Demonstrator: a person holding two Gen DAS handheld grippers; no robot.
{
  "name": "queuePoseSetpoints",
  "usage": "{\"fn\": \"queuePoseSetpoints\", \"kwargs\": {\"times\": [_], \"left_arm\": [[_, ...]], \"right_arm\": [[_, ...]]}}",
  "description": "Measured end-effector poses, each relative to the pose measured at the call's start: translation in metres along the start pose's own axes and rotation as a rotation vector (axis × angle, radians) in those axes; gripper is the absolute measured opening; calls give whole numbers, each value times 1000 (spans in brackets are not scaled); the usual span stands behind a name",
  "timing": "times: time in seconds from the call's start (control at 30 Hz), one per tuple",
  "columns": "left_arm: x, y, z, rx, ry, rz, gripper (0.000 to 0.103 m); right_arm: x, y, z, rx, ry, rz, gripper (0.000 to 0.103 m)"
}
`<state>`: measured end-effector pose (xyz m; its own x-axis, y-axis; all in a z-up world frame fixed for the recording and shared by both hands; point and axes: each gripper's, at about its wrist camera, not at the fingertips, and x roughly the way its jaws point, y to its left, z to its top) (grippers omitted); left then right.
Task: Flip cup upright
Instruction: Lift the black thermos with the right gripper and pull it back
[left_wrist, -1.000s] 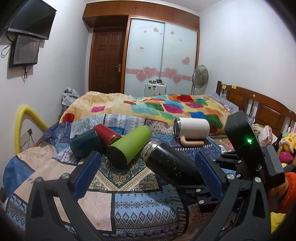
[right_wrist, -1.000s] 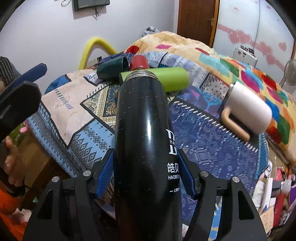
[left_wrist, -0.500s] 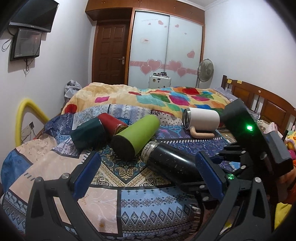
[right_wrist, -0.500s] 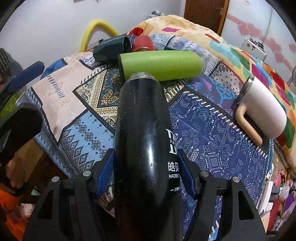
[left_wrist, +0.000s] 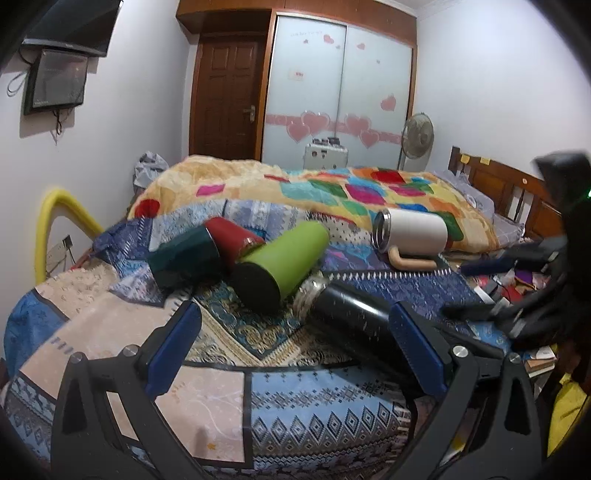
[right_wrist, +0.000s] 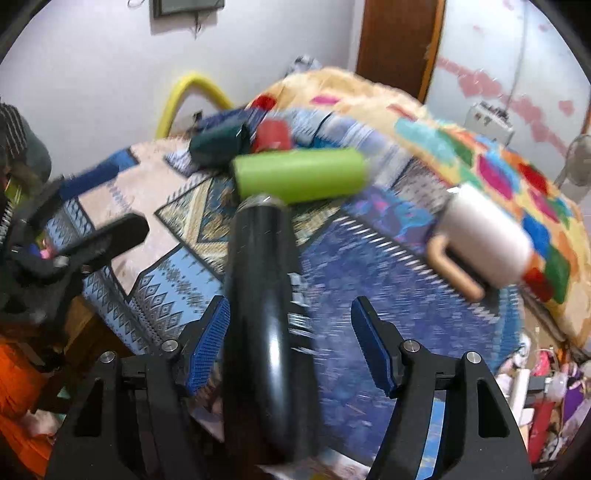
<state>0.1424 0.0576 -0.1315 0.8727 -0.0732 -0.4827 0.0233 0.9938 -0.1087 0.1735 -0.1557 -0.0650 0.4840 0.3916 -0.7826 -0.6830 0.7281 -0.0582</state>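
Observation:
A black flask lies on its side on the patterned bedspread, mouth toward the green cup; it also shows in the left wrist view. My right gripper is open, its blue pads spread either side of the flask, with a gap on the right side. My left gripper is open and empty, low over the bedspread, with the flask behind its right finger. A green cup, a red cup, a dark green cup and a white mug with a tan handle all lie on their sides.
The bed's near edge is just under my left gripper. A yellow hoop stands at the left wall. A wooden headboard and clutter lie to the right. The right gripper's body is at the right of the left wrist view.
My right gripper has opened and let go of the black flask, which now rests on the bedspread. The right wrist view is blurred by motion. My left gripper stays open.

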Motion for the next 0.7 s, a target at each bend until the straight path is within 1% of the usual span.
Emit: {"fn": "queuePoseSetpoints", "kwargs": {"times": [0.1, 0.2, 0.3, 0.37, 0.43, 0.5, 0.63, 0.7], "left_arm": [[13, -7, -8, 14, 47, 2, 103], [26, -15, -17, 31, 96, -2, 103], [36, -22, -21, 42, 135, -12, 103], [40, -27, -23, 50, 152, -17, 103], [44, -30, -23, 58, 167, -22, 103], [47, -35, -23, 68, 181, -29, 103], [52, -41, -23, 85, 195, -29, 103], [53, -40, -22, 84, 199, -31, 103]], "right_arm": [[-11, -22, -7, 28, -20, -58, 65], [-7, -39, -21, 50, 13, -90, 65], [1, -49, -34, 65, 45, -78, 65], [4, -48, -38, 58, 49, -74, 65], [5, -45, -41, 48, 44, -60, 65], [4, -44, -42, 35, 34, -72, 65], [4, -49, -45, 46, 28, -33, 65], [4, -49, -46, 46, 21, -33, 65]]}}
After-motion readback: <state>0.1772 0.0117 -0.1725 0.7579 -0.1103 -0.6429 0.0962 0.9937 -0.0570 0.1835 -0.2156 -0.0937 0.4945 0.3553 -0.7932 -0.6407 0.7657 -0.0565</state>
